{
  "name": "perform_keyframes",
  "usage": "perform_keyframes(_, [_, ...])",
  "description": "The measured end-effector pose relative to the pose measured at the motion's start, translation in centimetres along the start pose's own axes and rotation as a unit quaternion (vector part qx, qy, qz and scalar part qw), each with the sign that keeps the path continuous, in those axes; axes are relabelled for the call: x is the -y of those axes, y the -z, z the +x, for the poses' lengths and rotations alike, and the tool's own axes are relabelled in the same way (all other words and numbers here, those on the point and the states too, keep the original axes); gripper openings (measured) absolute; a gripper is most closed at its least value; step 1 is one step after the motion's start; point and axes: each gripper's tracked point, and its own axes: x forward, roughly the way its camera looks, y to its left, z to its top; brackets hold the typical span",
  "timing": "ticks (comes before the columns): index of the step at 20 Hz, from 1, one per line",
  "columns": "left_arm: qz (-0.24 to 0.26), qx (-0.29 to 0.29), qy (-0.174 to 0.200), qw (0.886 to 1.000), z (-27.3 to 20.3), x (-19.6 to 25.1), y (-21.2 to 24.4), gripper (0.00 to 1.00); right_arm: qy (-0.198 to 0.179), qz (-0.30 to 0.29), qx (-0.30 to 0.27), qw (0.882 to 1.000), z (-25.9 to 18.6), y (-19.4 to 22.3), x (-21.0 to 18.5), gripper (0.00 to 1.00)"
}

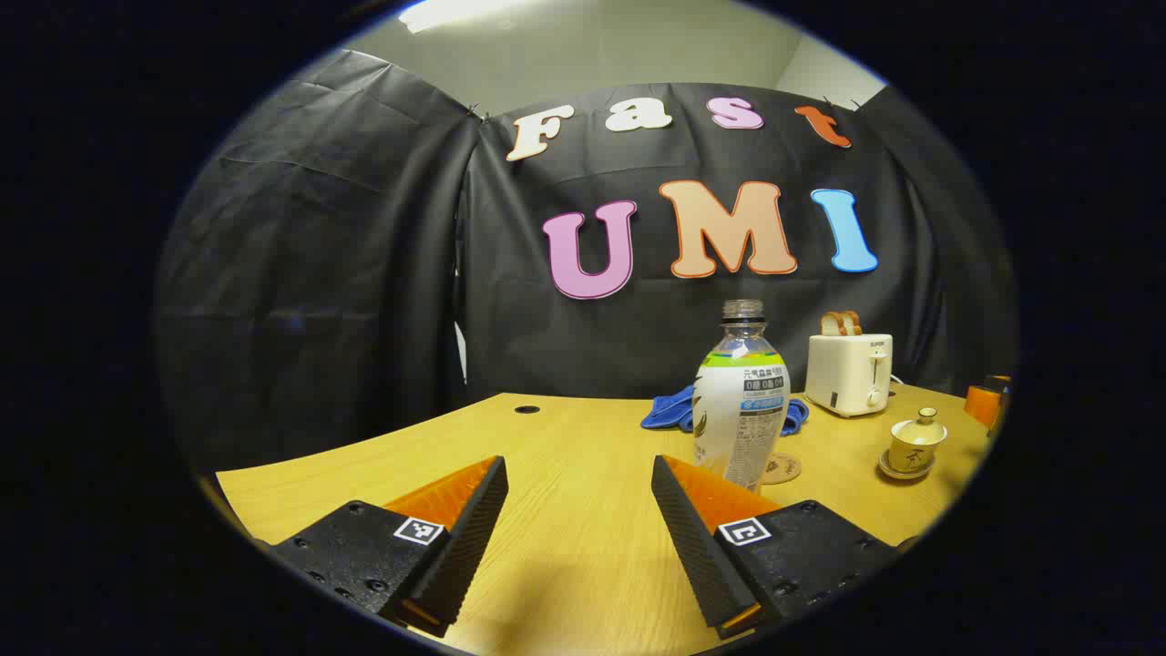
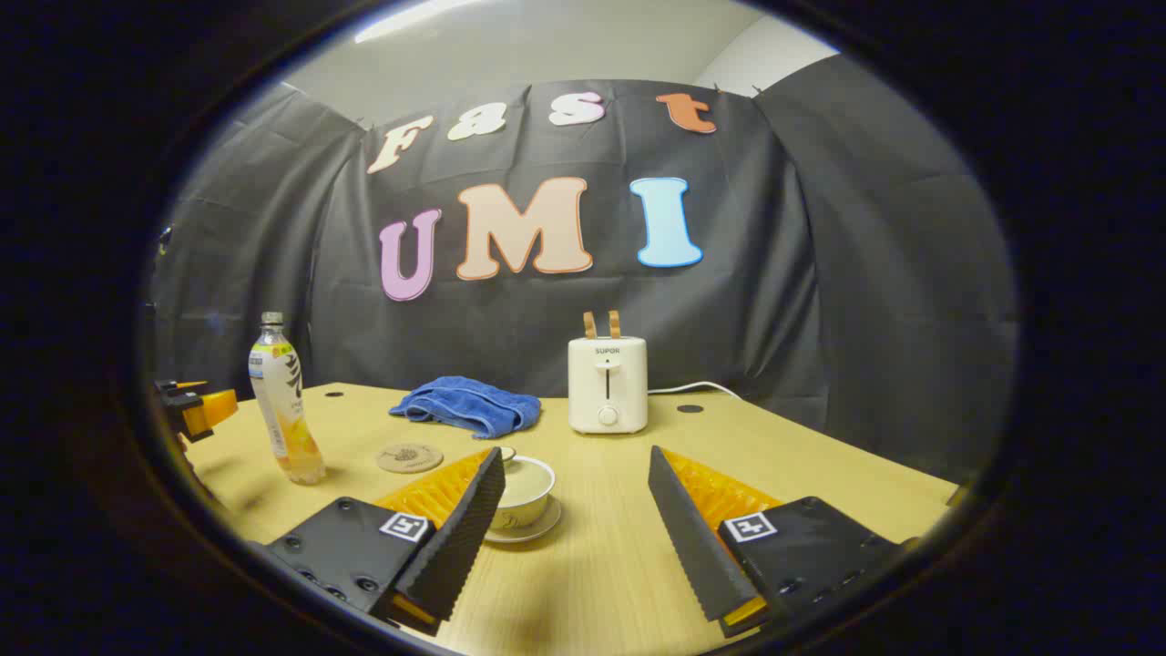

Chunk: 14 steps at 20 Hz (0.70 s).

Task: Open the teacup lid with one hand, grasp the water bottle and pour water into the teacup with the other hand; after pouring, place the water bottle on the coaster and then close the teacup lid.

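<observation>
1. The table is a pale wooden top that carries every item of the task, all within easy reach of both hands.
2. The toaster stands at the back with bread in its slots, and the blue cloth lies bunched beside it. Neither belongs to the task, and both sit clear of the working area.
3. The water bottle stands upright and uncapped, just ahead of the left gripper and a little toward its right finger. The left gripper is spread wide and holds nothing. In my judgement it is lined up for a side grasp on the bottle body.
4. The right gripper is likewise spread and empty. The teacup rests on its saucer, partly behind the gripper's left finger. The approach suggests this hand is meant for the lid.
5. The teacup lid is on the cup, knob upward, so the opening step is not yet done.
6. The coaster lies flat and bare between bottle and teacup, evidently kept free as the bottle's resting place after pouring.
</observation>
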Motion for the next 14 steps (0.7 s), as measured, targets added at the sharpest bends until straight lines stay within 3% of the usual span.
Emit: perform_keyframes(14, [0.0, 0.0, -0.017, 1.0, -0.07, -0.47, 0.02, 0.93, 0.0, 0.0, 0.0, 1.0, 0.03, 0.04, -0.03, 0.96])
